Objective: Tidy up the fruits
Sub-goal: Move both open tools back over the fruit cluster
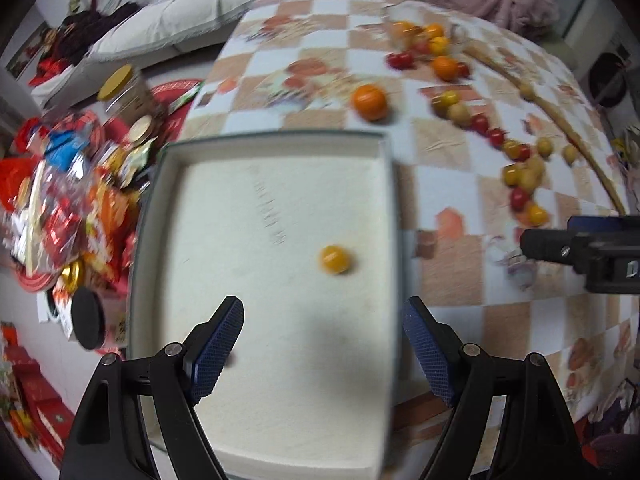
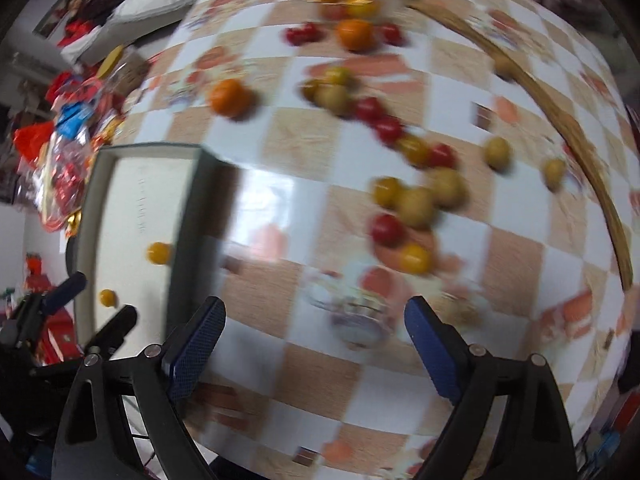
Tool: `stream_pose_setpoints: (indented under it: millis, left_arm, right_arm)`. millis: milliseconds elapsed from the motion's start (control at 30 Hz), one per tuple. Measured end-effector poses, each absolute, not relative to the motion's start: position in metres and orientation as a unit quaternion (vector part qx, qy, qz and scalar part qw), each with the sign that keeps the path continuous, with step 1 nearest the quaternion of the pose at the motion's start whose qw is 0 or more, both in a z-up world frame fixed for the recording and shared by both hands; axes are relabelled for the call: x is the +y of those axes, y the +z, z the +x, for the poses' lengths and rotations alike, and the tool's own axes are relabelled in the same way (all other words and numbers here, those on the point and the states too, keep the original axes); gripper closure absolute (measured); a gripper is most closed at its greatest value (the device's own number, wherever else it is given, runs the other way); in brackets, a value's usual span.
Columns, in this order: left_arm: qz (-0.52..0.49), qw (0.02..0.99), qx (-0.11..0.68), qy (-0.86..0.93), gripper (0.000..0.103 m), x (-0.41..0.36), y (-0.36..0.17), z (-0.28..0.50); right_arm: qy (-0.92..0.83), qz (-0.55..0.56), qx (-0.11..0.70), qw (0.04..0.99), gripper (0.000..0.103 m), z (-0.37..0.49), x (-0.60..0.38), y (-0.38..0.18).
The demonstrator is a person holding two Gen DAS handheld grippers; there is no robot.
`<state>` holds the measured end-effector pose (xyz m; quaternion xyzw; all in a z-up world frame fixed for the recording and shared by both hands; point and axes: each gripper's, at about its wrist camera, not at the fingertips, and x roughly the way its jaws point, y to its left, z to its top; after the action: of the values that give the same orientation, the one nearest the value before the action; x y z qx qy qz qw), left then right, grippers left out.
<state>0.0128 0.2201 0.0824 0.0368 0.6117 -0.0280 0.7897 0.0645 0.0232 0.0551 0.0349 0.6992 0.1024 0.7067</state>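
Both grippers, the left gripper (image 1: 322,354) over the white tray (image 1: 264,138) and the right gripper (image 2: 314,348), gape wide and empty. Loose fruits (image 2: 416,202) lie at one o'clock from the right gripper, the nearer one.

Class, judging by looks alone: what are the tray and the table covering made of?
Tray: probably cardboard, a grey-green rim around a matte off-white floor with faint scuffs. Table covering: likely glossy vinyl or oilcloth, with a bright window glare and creases across its printed checks.

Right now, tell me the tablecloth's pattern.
White and tan checks on the tablecloth, printed with orange motifs; right wrist view shows it best.
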Motion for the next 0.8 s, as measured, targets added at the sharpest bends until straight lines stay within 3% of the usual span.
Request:
stream_pose_setpoints:
  millis: [433,800]
  left_arm:
    - [0.043,0.766,0.634,-0.094,0.020,0.103,0.052,0.050]
    - [0.061,0.774,0.622,-0.103,0.021,0.074,0.027,0.069]
  right_arm:
    - [-0.002,0.073,0.704,0.706,0.010,0.062,-0.105,0.040]
    - [0.007,0.052,0.695,0.717,0.011,0.082,-0.130,0.023]
